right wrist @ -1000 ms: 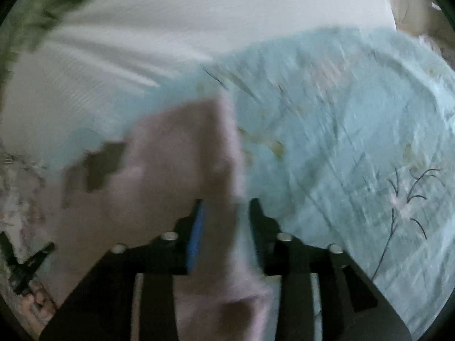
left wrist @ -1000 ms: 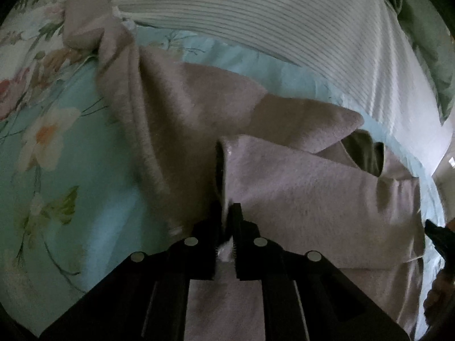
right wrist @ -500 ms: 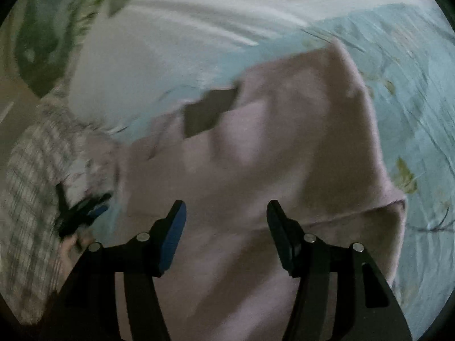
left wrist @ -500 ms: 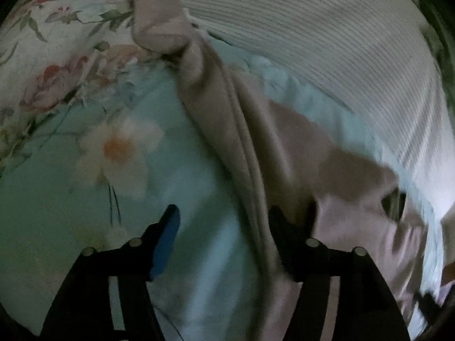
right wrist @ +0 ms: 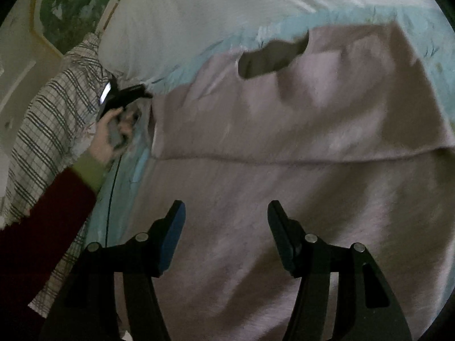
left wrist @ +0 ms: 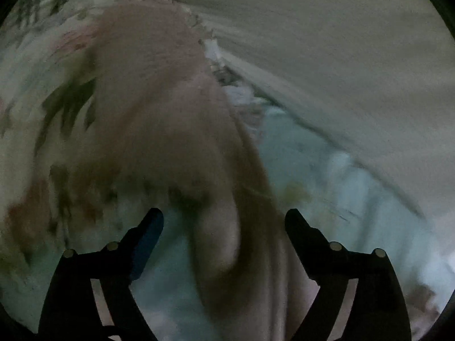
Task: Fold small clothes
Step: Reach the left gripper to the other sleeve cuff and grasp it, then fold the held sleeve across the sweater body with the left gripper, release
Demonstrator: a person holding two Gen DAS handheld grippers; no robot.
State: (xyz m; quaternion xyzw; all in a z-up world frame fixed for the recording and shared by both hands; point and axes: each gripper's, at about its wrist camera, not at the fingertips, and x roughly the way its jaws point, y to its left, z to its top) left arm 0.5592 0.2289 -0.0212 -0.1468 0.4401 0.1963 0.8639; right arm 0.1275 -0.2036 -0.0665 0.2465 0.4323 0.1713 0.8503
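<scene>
A small mauve fleece garment (right wrist: 298, 147) lies on the bed, its top part folded down with a straight fold edge across the middle and the neck opening (right wrist: 273, 56) at the far side. My right gripper (right wrist: 226, 216) is open and empty just above the garment's near half. In the blurred left wrist view my left gripper (left wrist: 224, 221) is open and empty over a long sleeve (left wrist: 176, 119) of the garment that runs away from it. The left gripper also shows in the right wrist view (right wrist: 125, 96), held in a hand at the garment's left edge.
The bed has a pale blue floral sheet (left wrist: 327, 176) and a white striped cover (right wrist: 199, 8) behind the garment. A checked cloth (right wrist: 48, 119) lies at the left. The person's arm in a dark red sleeve (right wrist: 42, 213) reaches in from the lower left.
Both grippers have let go of the garment and opened. The top part now lies folded down. The left gripper has swung left toward the sleeve; the right has drawn back over the body.
</scene>
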